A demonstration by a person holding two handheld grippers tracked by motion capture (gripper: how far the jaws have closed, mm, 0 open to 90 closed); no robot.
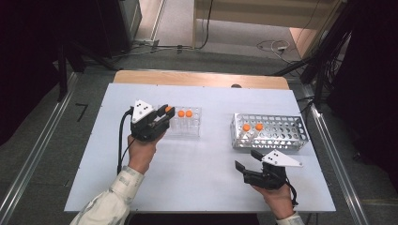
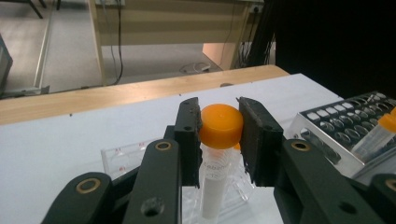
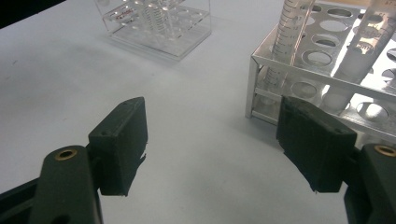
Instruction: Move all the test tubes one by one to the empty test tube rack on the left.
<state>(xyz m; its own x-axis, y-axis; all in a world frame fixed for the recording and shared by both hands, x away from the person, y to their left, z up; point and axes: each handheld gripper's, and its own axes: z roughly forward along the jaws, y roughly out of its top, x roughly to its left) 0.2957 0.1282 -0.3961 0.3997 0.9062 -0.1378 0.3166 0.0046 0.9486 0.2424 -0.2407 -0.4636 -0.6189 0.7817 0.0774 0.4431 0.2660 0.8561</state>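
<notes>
**Orange cap pinched, tube about to leave the clear rack**

Orange is what we see between the jaws of the left gripper (image 2: 219,127): the round screw cap of a clear plastic tube with a white lower part (image 2: 214,179), standing in the clear acrylic rack (image 1: 187,123) at its left end. The jaws press on either side of the cap, so we read this gripper as clamped on the tube. Two more orange-capped tubes (image 1: 185,114) stand in the same rack to the right of it.

We judge the step in hand to be the pick: the tube is seized but its foot looks seated in the rack. The next move, as we see it, calls for a straight pull upward along the tube until the foot clears the rack top, then a carry to the right toward the perforated metal rack (image 1: 269,131), where two orange-capped tubes (image 1: 252,127) already lean in the holes at its left end.

The gripped tube's long axis runs close to vertical, cap up, foot down into the rack.

The right gripper (image 1: 248,159) rests low on the white table (image 1: 197,178), just in front of the metal rack, its jaws spread wide with nothing between them.
</notes>
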